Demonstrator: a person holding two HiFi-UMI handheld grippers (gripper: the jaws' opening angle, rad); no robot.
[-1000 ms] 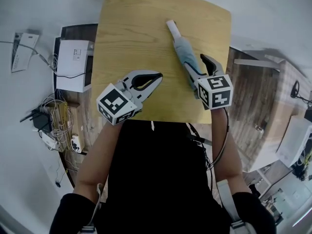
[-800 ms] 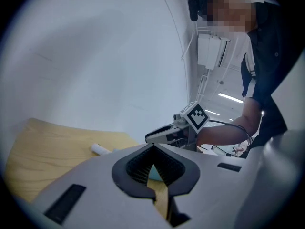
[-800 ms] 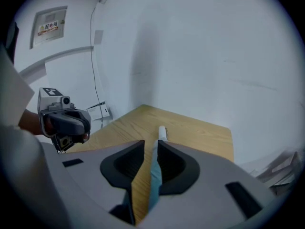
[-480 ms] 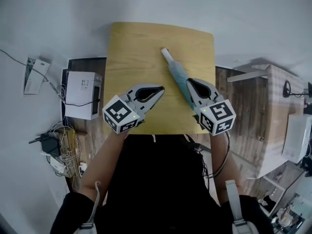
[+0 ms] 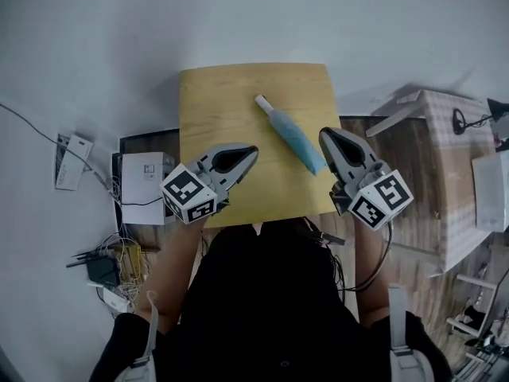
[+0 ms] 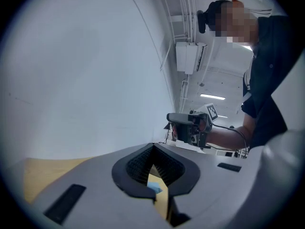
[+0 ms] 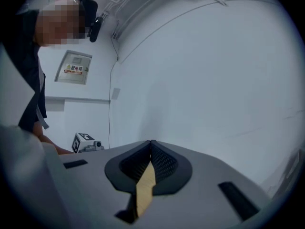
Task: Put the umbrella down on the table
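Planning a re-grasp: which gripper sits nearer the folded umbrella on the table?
Right, probably. The right gripper hangs beside the umbrella; the left gripper is farther off. Both are shut and empty.

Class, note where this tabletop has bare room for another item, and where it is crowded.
Bare: the table's left half, from its left edge to the umbrella, and the far right corner beyond the umbrella. Crowded: the near edge, where the left tool and right tool hover.

The right gripper (image 5: 326, 134) has left the umbrella (image 5: 290, 134) and closed its fingers (image 5: 343, 148); it and the left gripper (image 5: 254, 148) have risen.
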